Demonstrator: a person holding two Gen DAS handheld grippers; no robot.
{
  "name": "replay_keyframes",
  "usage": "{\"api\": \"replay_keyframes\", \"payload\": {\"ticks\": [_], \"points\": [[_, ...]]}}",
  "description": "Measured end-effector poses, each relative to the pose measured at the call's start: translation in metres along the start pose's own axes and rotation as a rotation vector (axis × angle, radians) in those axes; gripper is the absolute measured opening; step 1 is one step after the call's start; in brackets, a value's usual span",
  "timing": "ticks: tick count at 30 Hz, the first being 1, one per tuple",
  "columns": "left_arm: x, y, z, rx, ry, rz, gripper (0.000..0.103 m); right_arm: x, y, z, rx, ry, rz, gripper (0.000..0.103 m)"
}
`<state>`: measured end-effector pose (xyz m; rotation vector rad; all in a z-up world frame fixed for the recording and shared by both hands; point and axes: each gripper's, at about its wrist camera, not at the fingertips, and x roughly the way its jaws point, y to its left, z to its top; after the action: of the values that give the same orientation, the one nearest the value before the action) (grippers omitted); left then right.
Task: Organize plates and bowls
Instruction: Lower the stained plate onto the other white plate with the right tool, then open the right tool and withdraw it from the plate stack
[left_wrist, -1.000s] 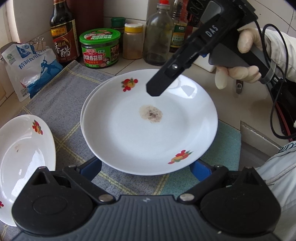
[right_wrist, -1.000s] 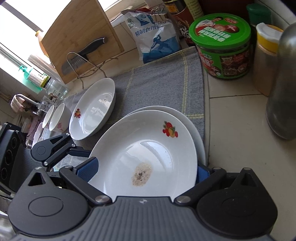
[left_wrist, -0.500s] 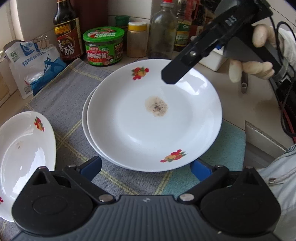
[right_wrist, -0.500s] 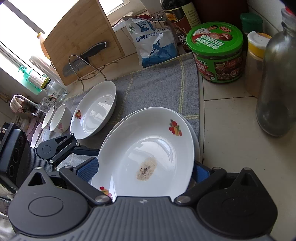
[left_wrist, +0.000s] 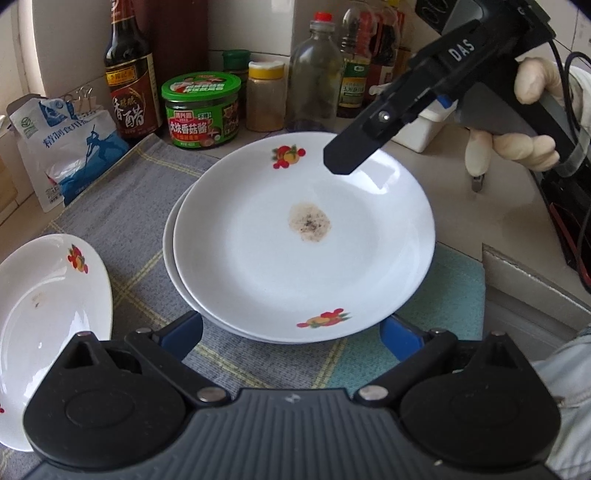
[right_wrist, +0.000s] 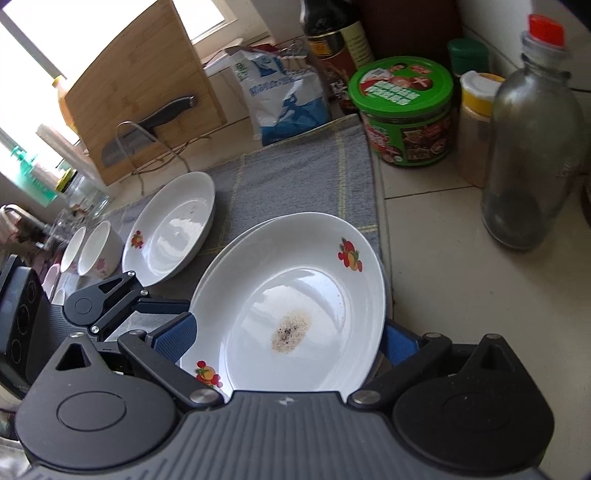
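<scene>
Grippers both wide open: left gripper (left_wrist: 291, 328) empty, blue pads either side of the near rim of the stained plate (left_wrist: 303, 240), not pinching; right gripper (right_wrist: 288, 332) likewise straddles it, no grip. Stained plate sits on a second plate (left_wrist: 171, 236) on the grey cloth (left_wrist: 122, 206), third plate (left_wrist: 48, 306) well apart at left. Since a second ago the right gripper has lifted and pulled back from the plate's centre toward its far rim.

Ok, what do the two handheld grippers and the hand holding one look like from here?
Both grippers share a build: ribbed grey housing, black disc-shaped linkages with silver pivot pins, and blue finger pads. The right gripper, seen from the left wrist camera, is a black pistol-grip unit marked "DAS" in white, trailing black cables. The hand gripping it wears a pale glove and a light sleeve.
</scene>
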<state>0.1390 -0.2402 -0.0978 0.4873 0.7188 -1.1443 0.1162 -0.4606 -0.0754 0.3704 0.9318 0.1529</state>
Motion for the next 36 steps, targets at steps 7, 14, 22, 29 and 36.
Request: {"api": "replay_keyframes", "payload": {"ticks": [7,14,22,29,36], "points": [[-0.001,0.003,-0.001,0.011,-0.023,-0.012,0.101,-0.005,0.001,-0.012,0.047,-0.028,-0.045,0.103],[-0.019,0.000,-0.002,-0.025,-0.083,0.007,0.101,-0.016,0.024,-0.015,-0.045,-0.100,-0.098,0.103],[-0.056,0.003,-0.028,-0.169,-0.159,0.178,0.102,0.000,0.068,-0.015,-0.270,-0.146,-0.195,0.103],[-0.067,0.038,-0.069,-0.328,-0.112,0.389,0.102,0.025,0.092,-0.001,-0.353,-0.114,-0.139,0.103],[-0.057,0.070,-0.091,-0.430,-0.087,0.483,0.102,0.047,0.115,0.013,-0.430,-0.064,-0.106,0.103]]}}
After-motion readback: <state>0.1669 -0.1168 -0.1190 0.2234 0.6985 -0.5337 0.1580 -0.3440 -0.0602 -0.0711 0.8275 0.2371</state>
